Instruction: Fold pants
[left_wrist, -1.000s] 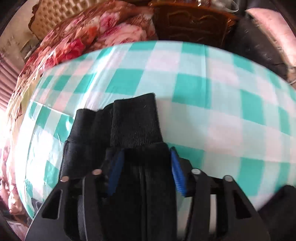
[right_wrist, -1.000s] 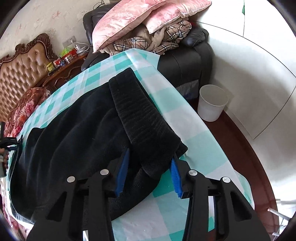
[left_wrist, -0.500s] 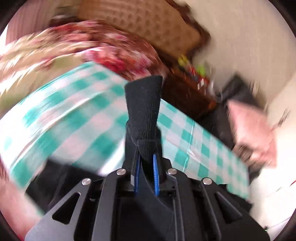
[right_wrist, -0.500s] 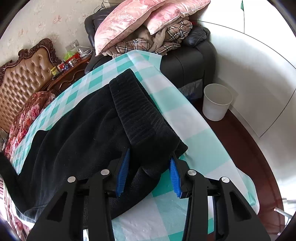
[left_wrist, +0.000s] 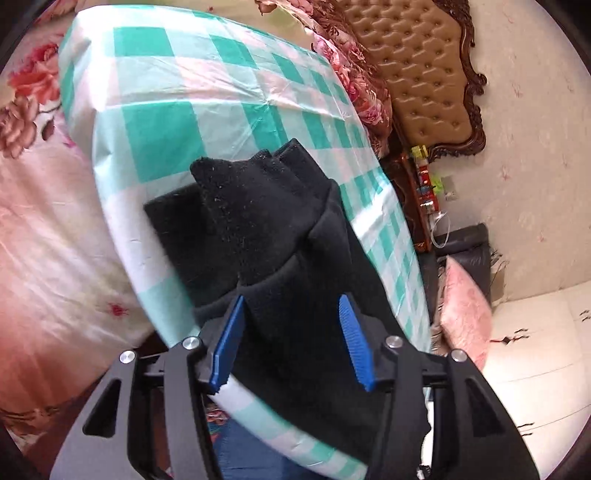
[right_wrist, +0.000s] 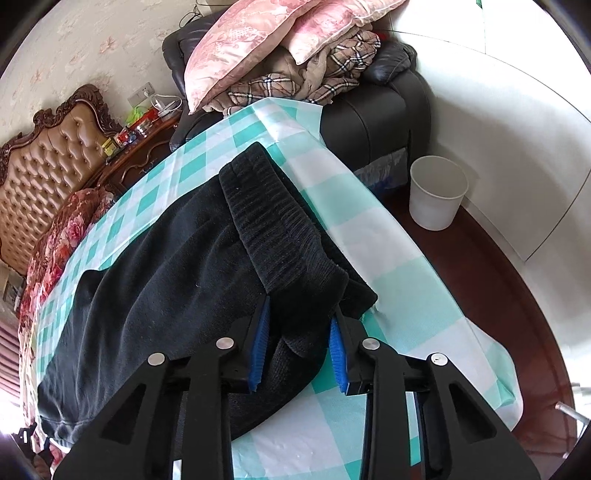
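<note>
Black pants (right_wrist: 155, 280) lie on a table under a teal and white checked cloth (right_wrist: 399, 280). In the right wrist view my right gripper (right_wrist: 299, 347) is open, its blue pads either side of the ribbed waistband (right_wrist: 273, 229) near the table's right edge. In the left wrist view my left gripper (left_wrist: 291, 343) is open, with the ribbed leg cuffs (left_wrist: 255, 206) and the black cloth lying between its blue pads on the checked cloth (left_wrist: 177, 122). The camera is rolled, so the table looks tilted.
A white bin (right_wrist: 437, 192) stands on the dark floor right of the table. A black sofa (right_wrist: 384, 110) with pink pillows (right_wrist: 258, 40) and plaid blankets is behind. A tufted headboard (right_wrist: 44, 155) and a floral bedspread (left_wrist: 40, 236) are beside the table.
My left gripper was shut on the leg cuffs and carrying them half a second ago. Now it has opened and the cuffs lie on the cloth. My right gripper has stayed in place.
</note>
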